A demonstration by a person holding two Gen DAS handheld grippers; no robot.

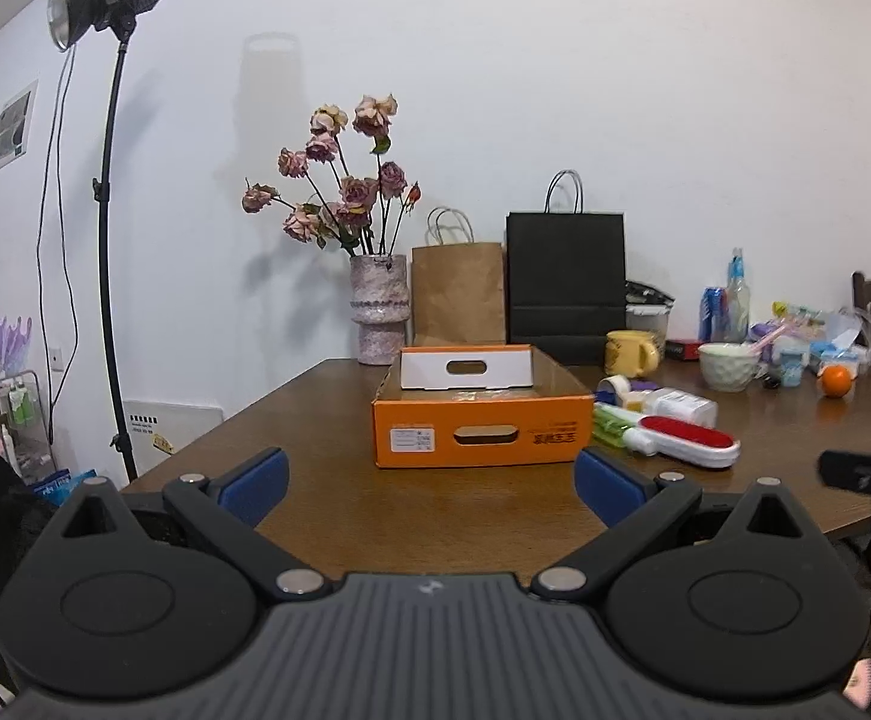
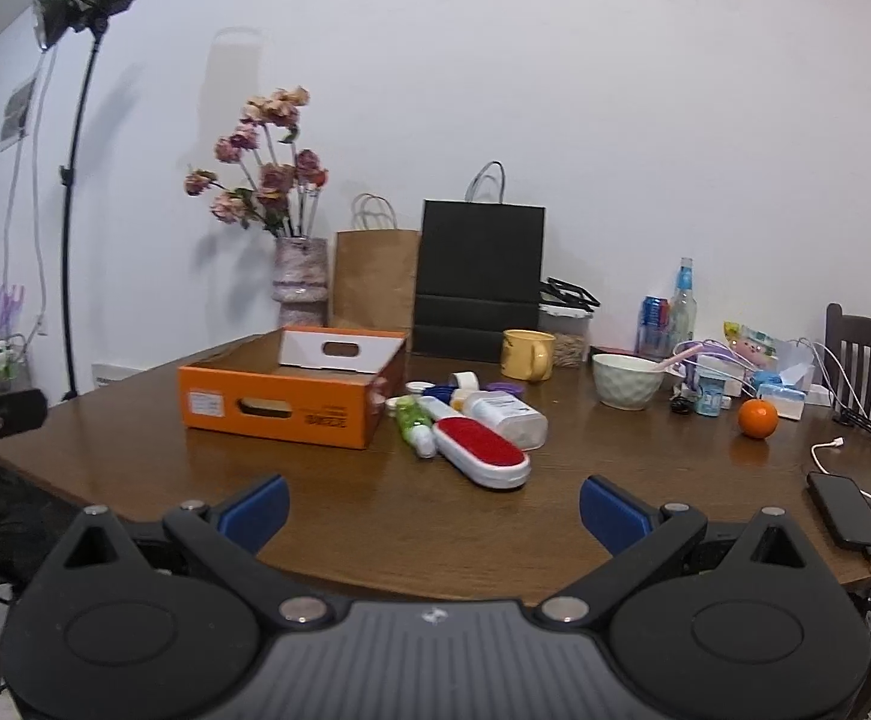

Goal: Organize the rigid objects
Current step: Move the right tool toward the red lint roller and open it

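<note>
table point(image 2: 435, 516): glossy wood | box point(image 2: 279, 414): matt cardboard | mug point(image 2: 526, 354): glazed ceramic

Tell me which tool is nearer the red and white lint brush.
Right. The right tool faces the lint brush nearly head-on, just ahead of its open fingers. The left tool points at the orange box, with the brush off to its right.

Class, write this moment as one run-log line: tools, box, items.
left tool: open, empty | right tool: open, empty | orange box: on table, open-topped | lint brush: beside box, untouched
</note>
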